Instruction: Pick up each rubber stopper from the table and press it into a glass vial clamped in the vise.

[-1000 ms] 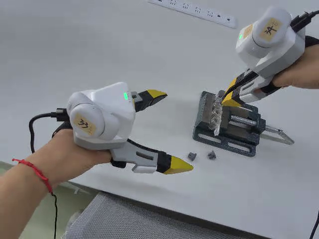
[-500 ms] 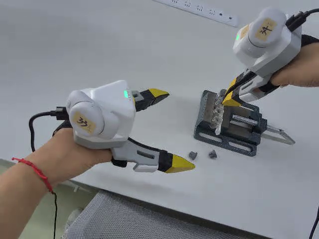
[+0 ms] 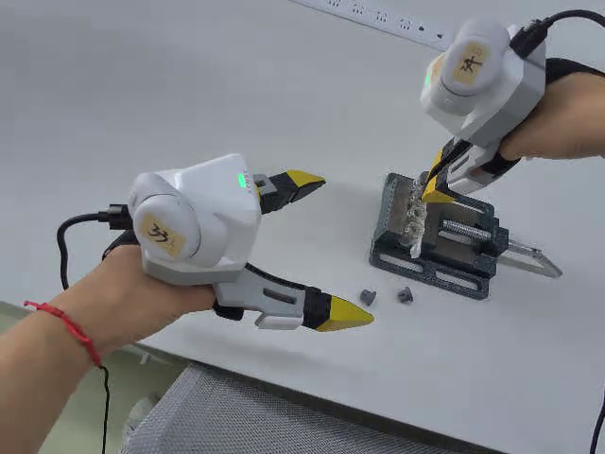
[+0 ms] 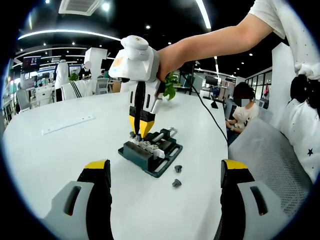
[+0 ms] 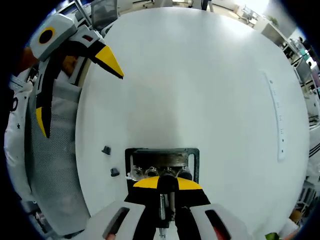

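The right gripper (image 3: 436, 187) has swung more upright and its body has slid left. Its jaws are closed, with the yellow tips touching just above the row of glass vials (image 3: 412, 222); I cannot tell whether anything is pinched between them. The vials stand clamped in the vise (image 3: 430, 270), right of the head view's centre. The left gripper (image 3: 340, 248) has stayed at centre left with its jaws spread wide and nothing between them. Two rubber stoppers (image 3: 368, 297) (image 3: 405, 295) lie on the table (image 3: 189, 95), just below the vise and close to the near edge at the bottom. Bare tabletop fills the upper left. A power strip (image 3: 378, 19) lies along the top.
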The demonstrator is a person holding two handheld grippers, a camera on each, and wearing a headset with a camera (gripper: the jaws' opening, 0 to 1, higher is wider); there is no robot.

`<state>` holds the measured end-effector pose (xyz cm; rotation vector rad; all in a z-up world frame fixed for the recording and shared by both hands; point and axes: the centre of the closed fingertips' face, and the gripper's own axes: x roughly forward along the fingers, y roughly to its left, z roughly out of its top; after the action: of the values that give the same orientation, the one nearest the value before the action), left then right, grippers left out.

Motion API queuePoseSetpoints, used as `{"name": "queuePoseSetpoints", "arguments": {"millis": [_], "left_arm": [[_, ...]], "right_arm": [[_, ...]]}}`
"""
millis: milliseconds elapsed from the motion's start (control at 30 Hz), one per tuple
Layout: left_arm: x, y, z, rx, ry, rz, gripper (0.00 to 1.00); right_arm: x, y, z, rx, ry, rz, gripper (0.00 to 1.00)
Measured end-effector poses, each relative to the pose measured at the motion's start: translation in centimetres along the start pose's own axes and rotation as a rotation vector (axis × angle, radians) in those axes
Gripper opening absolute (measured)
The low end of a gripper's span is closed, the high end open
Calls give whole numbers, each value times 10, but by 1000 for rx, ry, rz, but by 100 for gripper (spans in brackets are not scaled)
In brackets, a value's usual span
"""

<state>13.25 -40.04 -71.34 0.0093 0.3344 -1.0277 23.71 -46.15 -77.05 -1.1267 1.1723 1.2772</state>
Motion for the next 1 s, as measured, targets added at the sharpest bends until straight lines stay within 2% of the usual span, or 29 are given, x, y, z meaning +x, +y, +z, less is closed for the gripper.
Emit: {"name": "queuePoseSetpoints", "arguments": {"millis": [267,633,767,900,1000], "left_arm": [[0,0,0,-7,-4,0,90],[4,0,4,-7,-17,-2,90],[5,-2,7,-3,-18,-6,90],[4,-2,8,-3,-20,-5,90],[4,-3,7,-5,-19,-4,90]], "right_arm": [[2,0,0,-23,53,-2,5],[5,-1,0,-6,99,-27,4],[3,1,-2,-33,78,-35,6],[1,0,-2,-21,22,-29,6],[2,0,-2,-18,3,-28,7]]}}
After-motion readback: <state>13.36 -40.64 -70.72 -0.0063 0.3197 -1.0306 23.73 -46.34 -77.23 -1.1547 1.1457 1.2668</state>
